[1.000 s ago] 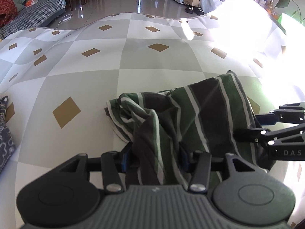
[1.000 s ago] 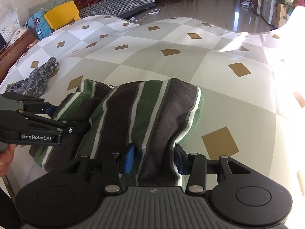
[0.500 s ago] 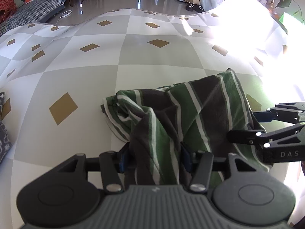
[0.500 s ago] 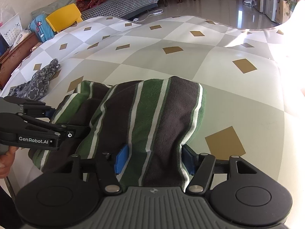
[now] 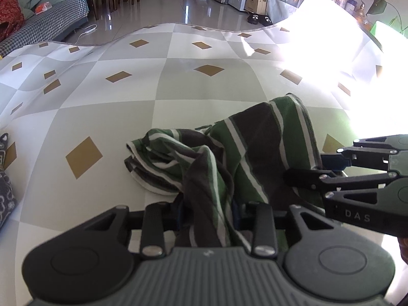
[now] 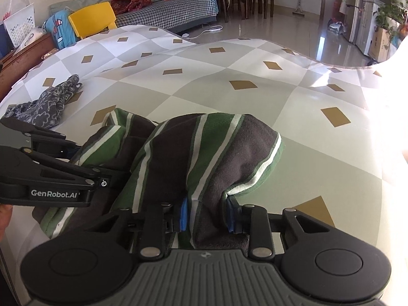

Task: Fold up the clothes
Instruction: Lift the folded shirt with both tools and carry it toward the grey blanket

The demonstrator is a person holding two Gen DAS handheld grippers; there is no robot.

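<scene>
On the checked cloth (image 5: 199,94) with its gold diamonds, a green, brown and white striped garment (image 5: 255,148) was seen lying in a loose heap, bunched rather than flat. Its nearer edge was gathered up between the fingers of the left gripper (image 5: 207,210), whose jaws had just been closing and were found drawn tight onto a twisted fold of the fabric, so that the cloth was pinched firmly between the blue pads. From that fold the material was draped away towards a crumpled hem lying on the cloth to the left.

Beside it, at the right edge of the left wrist view, the right gripper (image 5: 303,168) was seen reaching in from the side, level with the far end of the garment. In the right wrist view the same gripper (image 6: 207,215) was shown with its jaws lately narrowed and a thick roll of the striped garment (image 6: 204,153) caught between them, the blue pads (image 6: 183,215) pressed against the fabric on both sides. The left gripper (image 6: 84,176) was visible there at the left, its fingers buried in the near edge of the heap.

Further off on the checked cloth (image 6: 255,102), well apart from the striped piece, a dark patterned garment (image 6: 48,104) was left lying crumpled. A yellow chair (image 6: 91,21) and a sofa (image 6: 168,12) piled with clothes were noted beyond the cloth's far edge, and strong sunlight was washed across the right side.
</scene>
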